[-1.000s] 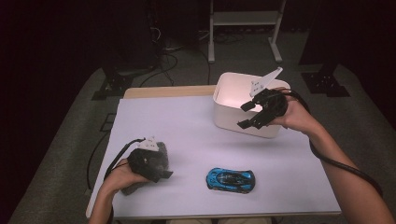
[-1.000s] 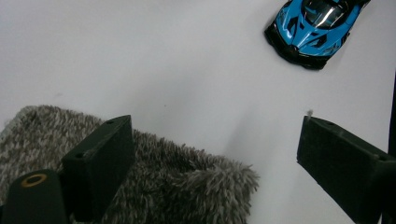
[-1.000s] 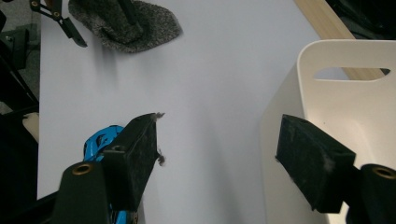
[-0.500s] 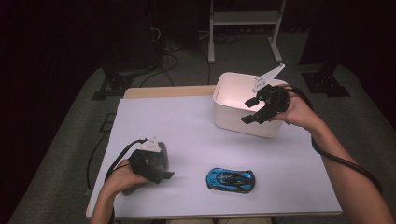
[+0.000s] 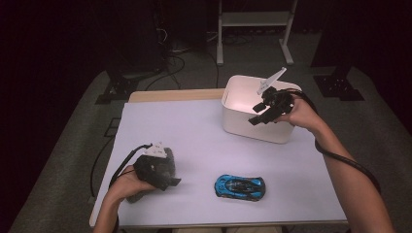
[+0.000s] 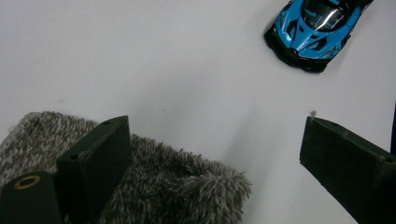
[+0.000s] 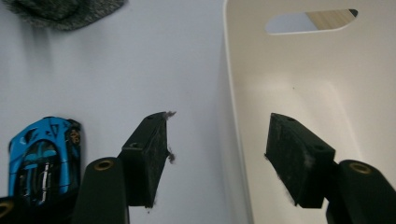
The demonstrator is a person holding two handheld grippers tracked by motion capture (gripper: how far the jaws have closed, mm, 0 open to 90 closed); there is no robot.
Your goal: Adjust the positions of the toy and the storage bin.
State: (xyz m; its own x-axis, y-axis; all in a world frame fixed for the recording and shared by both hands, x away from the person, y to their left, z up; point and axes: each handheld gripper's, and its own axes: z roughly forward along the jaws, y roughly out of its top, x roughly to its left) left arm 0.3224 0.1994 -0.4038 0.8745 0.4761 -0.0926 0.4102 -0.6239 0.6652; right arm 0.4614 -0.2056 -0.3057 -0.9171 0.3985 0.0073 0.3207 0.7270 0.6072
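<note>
A white bin (image 5: 243,124) stands at the back right of the table. My right gripper (image 5: 256,118) hangs over the bin's (image 7: 303,70) near wall and straddles it, one jaw outside and one inside. Its jaws have just been closing, and the pads stand apart from the wall between them. A blue toy car (image 5: 239,187) lies near the front edge, also seen in the left gripper view (image 6: 317,32) and the right gripper view (image 7: 44,158). At the front left my left gripper (image 6: 212,126) is open, one jaw on a grey fuzzy cloth (image 6: 163,186), the other over bare table.
White sheet (image 5: 194,136) covers the table, with a strip of bare wood at its back edge. The grey cloth (image 7: 60,11) shows at the top left of the right gripper view. Dark floor, cables and a metal stand lie beyond the table.
My right gripper has shifted a little left and down onto the bin's wall, and its jaws stand narrower. The left gripper, cloth and car have not moved.
</note>
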